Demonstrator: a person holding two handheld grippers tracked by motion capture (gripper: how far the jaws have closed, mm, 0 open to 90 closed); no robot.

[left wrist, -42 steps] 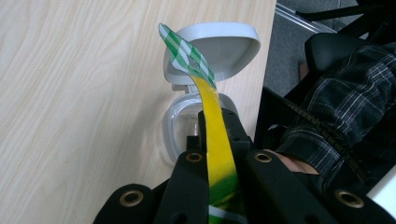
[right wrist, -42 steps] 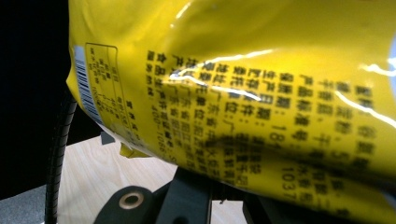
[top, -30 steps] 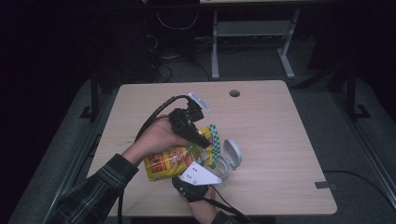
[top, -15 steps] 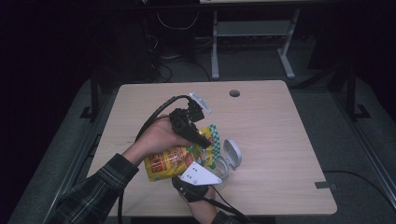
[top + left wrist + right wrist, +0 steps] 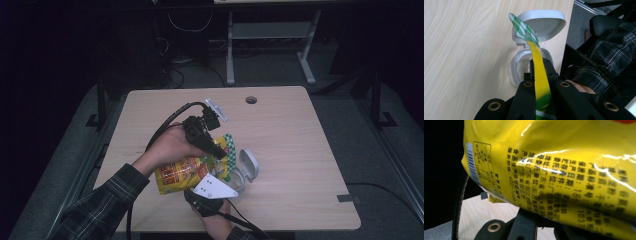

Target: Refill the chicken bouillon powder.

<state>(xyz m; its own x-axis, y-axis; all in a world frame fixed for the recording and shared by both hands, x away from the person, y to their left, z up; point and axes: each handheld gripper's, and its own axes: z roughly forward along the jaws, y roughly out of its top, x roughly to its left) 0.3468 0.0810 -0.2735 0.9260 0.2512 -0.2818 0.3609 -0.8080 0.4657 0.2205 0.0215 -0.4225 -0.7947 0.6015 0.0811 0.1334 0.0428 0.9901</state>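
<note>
Bag [image 5: 182,172] long axis runs left-to-right, checked end over the open container [image 5: 240,172]. Your left gripper [image 5: 216,150] angles down, clamped on bag. Right gripper [image 5: 212,192] underneath, jaws closed, grip unclear.

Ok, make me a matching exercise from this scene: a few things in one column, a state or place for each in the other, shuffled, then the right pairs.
Things:
1. snack bag
2. container lid
3. left tongs
4. table

States or places:
A. flipped open, hinged back from the clear container
B. pale wood, with a round hole near the far edge
C. yellow, held above the container
D. clamped on the bag's thin top strip

Pairs: 1-C, 2-A, 3-D, 4-B
</note>
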